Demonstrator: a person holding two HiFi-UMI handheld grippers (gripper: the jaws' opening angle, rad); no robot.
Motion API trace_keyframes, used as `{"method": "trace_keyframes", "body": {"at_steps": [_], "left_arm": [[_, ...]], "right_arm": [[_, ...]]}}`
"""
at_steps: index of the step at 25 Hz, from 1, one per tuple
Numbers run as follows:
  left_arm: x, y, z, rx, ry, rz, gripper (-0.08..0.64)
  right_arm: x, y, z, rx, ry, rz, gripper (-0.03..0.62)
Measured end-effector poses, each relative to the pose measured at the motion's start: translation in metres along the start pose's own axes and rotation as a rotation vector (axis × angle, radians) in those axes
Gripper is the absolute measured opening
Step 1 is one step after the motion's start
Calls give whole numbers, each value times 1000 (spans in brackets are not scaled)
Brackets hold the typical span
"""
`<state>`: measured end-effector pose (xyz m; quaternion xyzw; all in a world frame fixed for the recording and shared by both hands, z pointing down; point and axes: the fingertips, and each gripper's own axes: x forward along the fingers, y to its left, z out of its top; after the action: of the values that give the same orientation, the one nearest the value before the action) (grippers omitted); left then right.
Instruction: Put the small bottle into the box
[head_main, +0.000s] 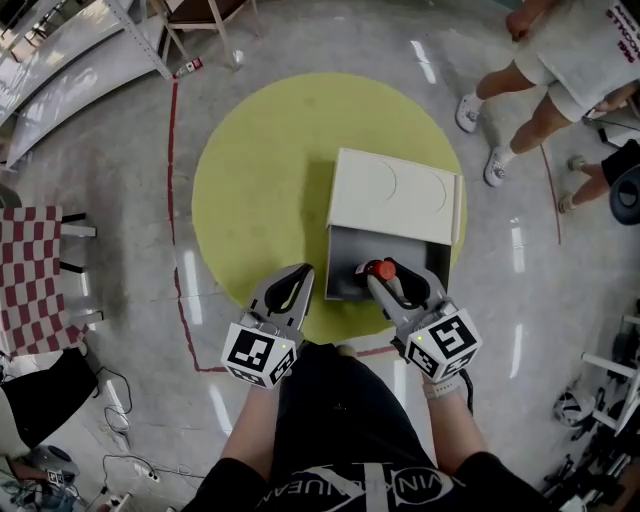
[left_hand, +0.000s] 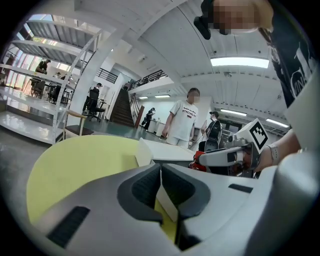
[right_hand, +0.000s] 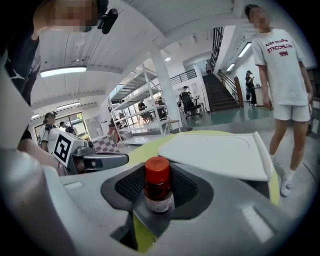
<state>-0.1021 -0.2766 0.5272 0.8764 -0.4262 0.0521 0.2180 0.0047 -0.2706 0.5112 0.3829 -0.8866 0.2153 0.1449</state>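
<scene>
Because the right gripper (head_main: 386, 273) covers most of the small bottle (head_main: 383, 269) in the head view, I can see only the red cap (head_main: 385, 268) there. In the right gripper view, the jaws of this gripper (right_hand: 158, 176) pinch the bottle (right_hand: 158, 186) by its body. The bottle stands upright with the cap (right_hand: 157, 170) above the pads. The label (right_hand: 160, 204) is too blurred to read.

In the head view, the bottle is over the near part of the open box (head_main: 352, 252). I cannot tell whether it is above the rim or below it. The jaws hide the box interior in the right gripper view, where only the lid (right_hand: 215, 154), folded back, is visible.

The left gripper (head_main: 298, 276) is just left of the box, over the yellow round surface (head_main: 250, 170). In the left gripper view, the tips of its jaws (left_hand: 161, 174) are pressed together with nothing between them. They block most of the box, so only a white edge (left_hand: 142, 152) is visible.

Bystanders (head_main: 545, 70) are cut off at the frame edge.
</scene>
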Motion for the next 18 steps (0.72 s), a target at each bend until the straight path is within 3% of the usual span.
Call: {"method": "trace_keyframes", "body": {"at_steps": [18], "left_arm": [[0, 7, -4, -14, -4, 7, 15]], "right_arm": [[11, 5, -13, -134, 71, -21, 147]]}}
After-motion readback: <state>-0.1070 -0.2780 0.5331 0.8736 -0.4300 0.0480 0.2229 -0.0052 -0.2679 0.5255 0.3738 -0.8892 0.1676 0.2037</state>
